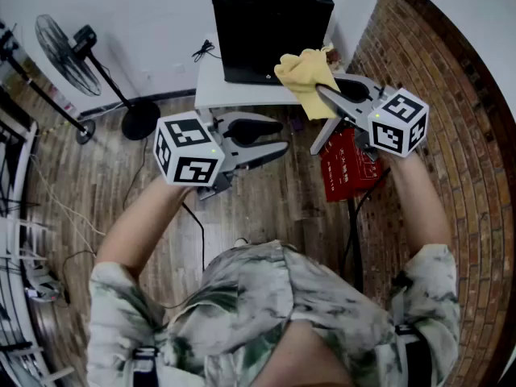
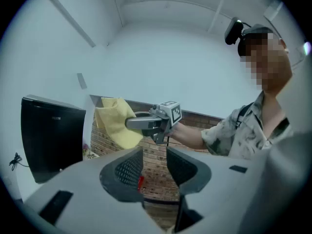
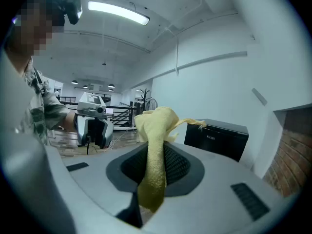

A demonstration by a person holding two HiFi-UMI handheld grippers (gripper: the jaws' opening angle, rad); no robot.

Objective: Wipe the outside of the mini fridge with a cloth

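Note:
The black mini fridge (image 1: 270,27) stands on a white table (image 1: 211,87) against the wall. My right gripper (image 1: 326,91) is shut on a yellow cloth (image 1: 306,79), held up just in front of the fridge's right front corner. In the right gripper view the cloth (image 3: 153,150) is pinched between the jaws and bunches above them, with the fridge (image 3: 217,138) behind. My left gripper (image 1: 280,138) hangs lower and nearer to me, open and empty. The left gripper view shows the fridge (image 2: 51,135) at left and the cloth (image 2: 114,121) in the other gripper.
A red box (image 1: 347,164) lies on the wooden floor by the brick wall (image 1: 451,135). A standing fan (image 1: 68,55) is at the left, with cables on the floor and a metal rack (image 1: 16,216) along the left edge.

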